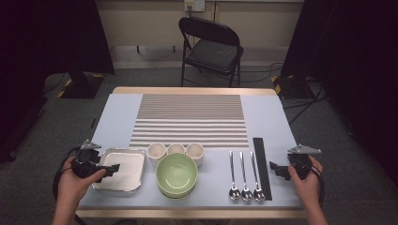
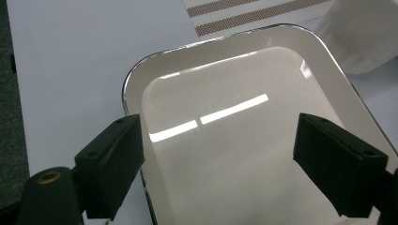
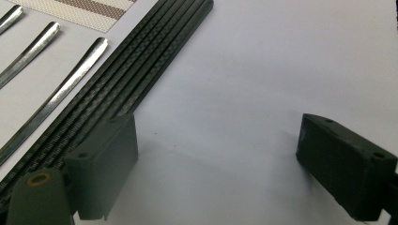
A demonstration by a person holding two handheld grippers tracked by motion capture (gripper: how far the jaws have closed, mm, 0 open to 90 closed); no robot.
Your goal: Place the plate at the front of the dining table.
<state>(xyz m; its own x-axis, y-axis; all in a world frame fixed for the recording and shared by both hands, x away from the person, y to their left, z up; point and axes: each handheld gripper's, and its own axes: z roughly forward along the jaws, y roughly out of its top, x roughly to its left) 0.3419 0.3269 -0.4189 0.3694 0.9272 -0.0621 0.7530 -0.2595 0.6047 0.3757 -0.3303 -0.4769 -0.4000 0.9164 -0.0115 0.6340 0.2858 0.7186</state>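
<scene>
Table [image 1: 117,112]: L gripper [image 1: 115,168] spread over tray [image 1: 133,161], R gripper [image 1: 273,168] spread beside strip [image 1: 261,164].

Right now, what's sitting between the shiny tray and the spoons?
In the high view, a green bowl sits between the tray and the three spoons, with three small cups just behind it.

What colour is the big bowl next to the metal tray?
The large round bowl is pale green, seen best in the high view, right of the shiny rectangular metal tray.

Near edge crowded, far mat [image 1: 190,119] bare.
Tray [image 1: 123,180], cups [image 1: 176,150], bowl [image 1: 177,172], spoons [image 1: 243,176], black strip [image 1: 262,166] block the front row.
</scene>
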